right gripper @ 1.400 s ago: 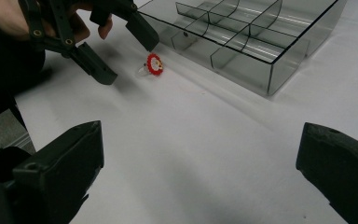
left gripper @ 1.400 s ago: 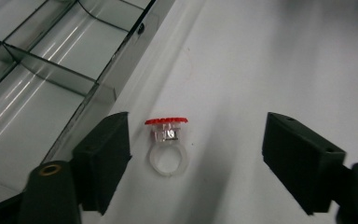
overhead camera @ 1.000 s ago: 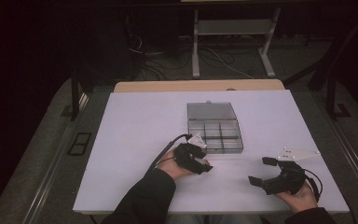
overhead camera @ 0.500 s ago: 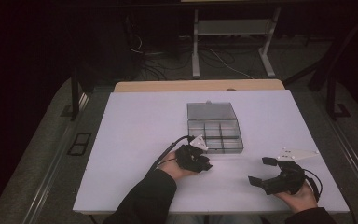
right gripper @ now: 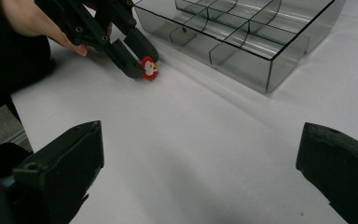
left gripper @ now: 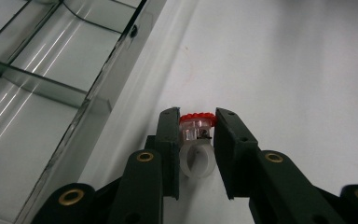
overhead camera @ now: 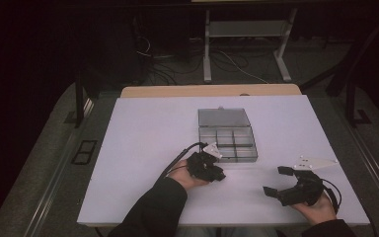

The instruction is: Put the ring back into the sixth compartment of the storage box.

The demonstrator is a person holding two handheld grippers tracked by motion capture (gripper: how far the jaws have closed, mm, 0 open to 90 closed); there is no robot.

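Note:
A small clear plastic ring with a red faceted top (left gripper: 196, 139) is pinched between the black jaws of my left gripper (left gripper: 197, 119), low over the white table. It lies just beside the front wall of a clear compartment box (left gripper: 98, 95). In the high view the left gripper (overhead camera: 217, 174) sits just in front of the box (overhead camera: 237, 159). My right gripper (overhead camera: 275, 180) is held near the table's front right, jaws wide apart and empty. From the right gripper view (right gripper: 200, 135) I see the ring (right gripper: 149, 68) in the left gripper (right gripper: 142, 63) beside the box (right gripper: 284, 56).
The box's lid (overhead camera: 224, 118) lies open flat behind its divided compartments, which look empty. White tabletop (overhead camera: 143, 138) spreads left and behind. A dark floor with cables and a stand's legs (overhead camera: 207, 59) lies beyond the far edge.
The left gripper has edged slightly right and toward the front edge with the ring in it. The right gripper has stayed put.

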